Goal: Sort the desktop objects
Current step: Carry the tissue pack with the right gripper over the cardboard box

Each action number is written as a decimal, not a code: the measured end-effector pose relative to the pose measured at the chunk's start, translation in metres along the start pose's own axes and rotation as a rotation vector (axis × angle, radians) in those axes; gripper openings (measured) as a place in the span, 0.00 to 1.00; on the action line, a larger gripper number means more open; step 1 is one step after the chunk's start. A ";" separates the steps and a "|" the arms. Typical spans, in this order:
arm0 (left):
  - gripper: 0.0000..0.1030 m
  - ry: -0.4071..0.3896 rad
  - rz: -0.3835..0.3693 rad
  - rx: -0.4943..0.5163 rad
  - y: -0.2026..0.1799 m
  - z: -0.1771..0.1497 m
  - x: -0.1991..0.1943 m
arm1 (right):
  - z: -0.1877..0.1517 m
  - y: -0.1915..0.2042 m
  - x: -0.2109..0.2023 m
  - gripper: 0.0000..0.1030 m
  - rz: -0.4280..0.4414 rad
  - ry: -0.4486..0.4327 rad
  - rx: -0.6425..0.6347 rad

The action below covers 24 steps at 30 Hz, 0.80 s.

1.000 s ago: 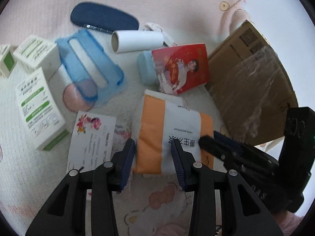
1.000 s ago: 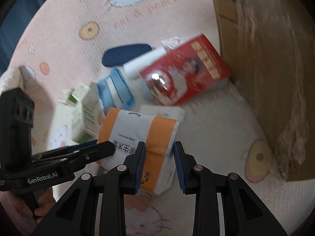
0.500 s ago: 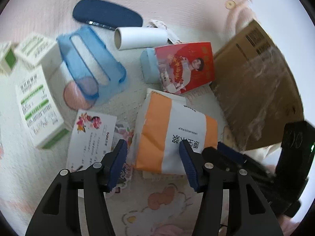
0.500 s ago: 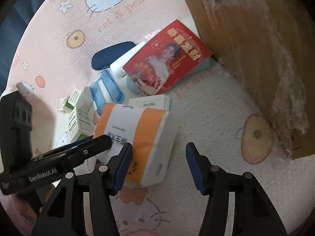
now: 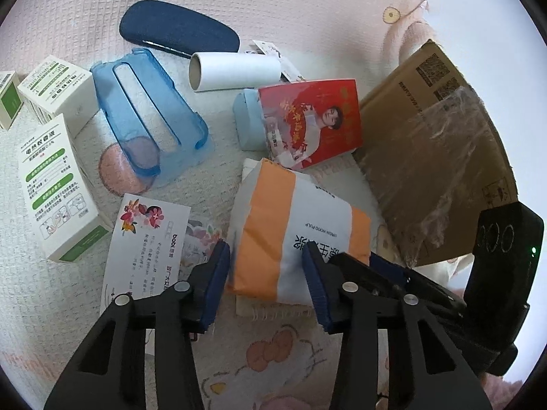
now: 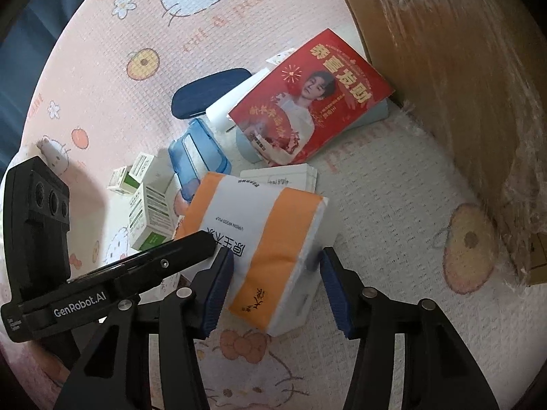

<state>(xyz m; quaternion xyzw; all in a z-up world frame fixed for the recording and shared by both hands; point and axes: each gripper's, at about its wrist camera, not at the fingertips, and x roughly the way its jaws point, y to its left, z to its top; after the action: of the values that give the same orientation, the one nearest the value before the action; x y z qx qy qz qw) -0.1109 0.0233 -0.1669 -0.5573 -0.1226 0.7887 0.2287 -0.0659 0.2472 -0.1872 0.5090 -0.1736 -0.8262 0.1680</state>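
— Grippers? 
— Left gripper (image 5: 266,266) and right gripper (image 6: 277,282) both gape around the tissue pack (image 5: 297,235), neither squeezing it.
— Where's the pack? 
— Lower centre, on the blanket (image 6: 393,205).

Both grippers now stand with jaws spread around the orange-and-white tissue pack (image 5: 301,229), where a second ago they pinched it. The left gripper (image 5: 268,282) sits narrower than half a second back; the right gripper (image 6: 273,290) has closed in partway and moved nearer the pack
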 end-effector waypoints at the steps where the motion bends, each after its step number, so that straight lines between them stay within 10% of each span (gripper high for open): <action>1: 0.45 -0.003 -0.001 0.001 -0.001 0.000 -0.003 | 0.000 0.001 -0.001 0.47 -0.001 -0.004 0.000; 15: 0.44 -0.303 -0.131 0.250 -0.105 0.073 -0.111 | 0.062 0.044 -0.134 0.47 -0.021 -0.426 -0.124; 24: 0.44 -0.188 -0.274 0.440 -0.224 0.137 -0.063 | 0.111 -0.017 -0.225 0.47 -0.192 -0.552 -0.014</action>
<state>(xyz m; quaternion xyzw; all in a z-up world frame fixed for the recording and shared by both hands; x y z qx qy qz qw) -0.1721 0.1941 0.0330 -0.3970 -0.0435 0.8062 0.4366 -0.0717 0.3775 0.0279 0.2779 -0.1580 -0.9467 0.0388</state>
